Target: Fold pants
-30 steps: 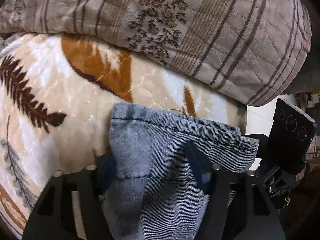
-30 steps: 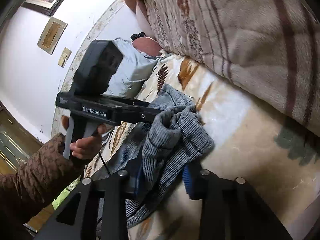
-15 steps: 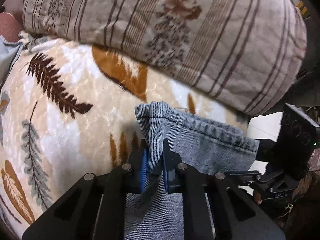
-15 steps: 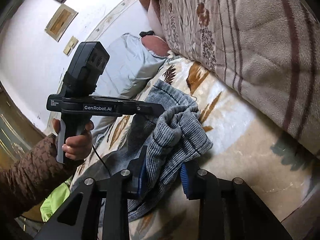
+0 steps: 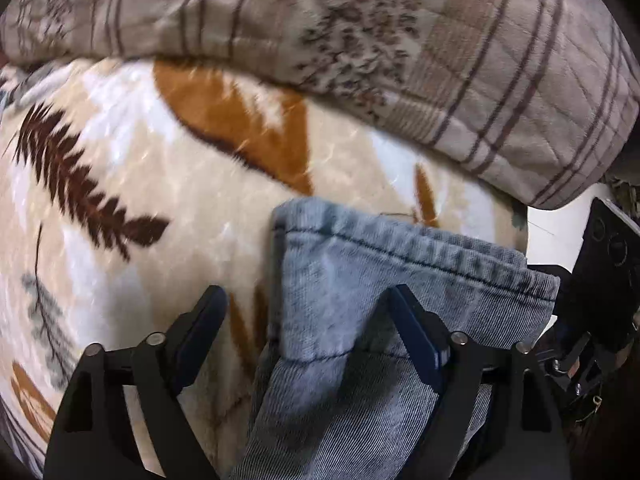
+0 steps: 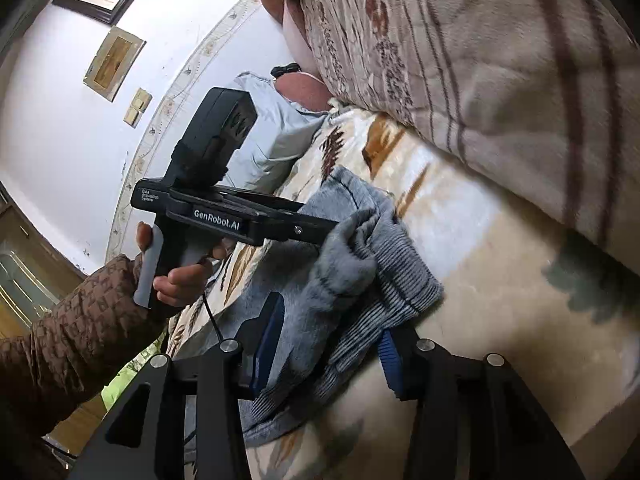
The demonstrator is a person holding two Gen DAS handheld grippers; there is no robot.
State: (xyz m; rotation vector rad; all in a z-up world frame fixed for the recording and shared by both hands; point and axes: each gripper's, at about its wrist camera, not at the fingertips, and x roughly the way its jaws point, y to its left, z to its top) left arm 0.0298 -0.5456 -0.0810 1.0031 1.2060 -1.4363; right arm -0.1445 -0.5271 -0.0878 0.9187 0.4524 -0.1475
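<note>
The blue-grey denim pants (image 5: pixel 384 280) lie on a cream leaf-print blanket (image 5: pixel 132 208), their hemmed end towards the striped quilt. My left gripper (image 5: pixel 308 312) is open; its fingers straddle the left corner of the hem, the right finger (image 5: pixel 416 340) resting on the denim. In the right wrist view the bunched pants (image 6: pixel 360 276) sit between the fingers of my right gripper (image 6: pixel 328 344), which stands wide and open around the fabric. The left gripper body (image 6: pixel 224 212) reaches to the pants from the left.
A thick brown striped quilt (image 5: pixel 360 40) is rolled up along the far side of the blanket. A pale blue pillow (image 6: pixel 276 136) lies at the head end. The white wall carries framed pictures (image 6: pixel 112 60) and a switch plate.
My left gripper was shut on the hem corner half a second ago and has now opened wide. The right gripper stays spread around the bunched fabric.
</note>
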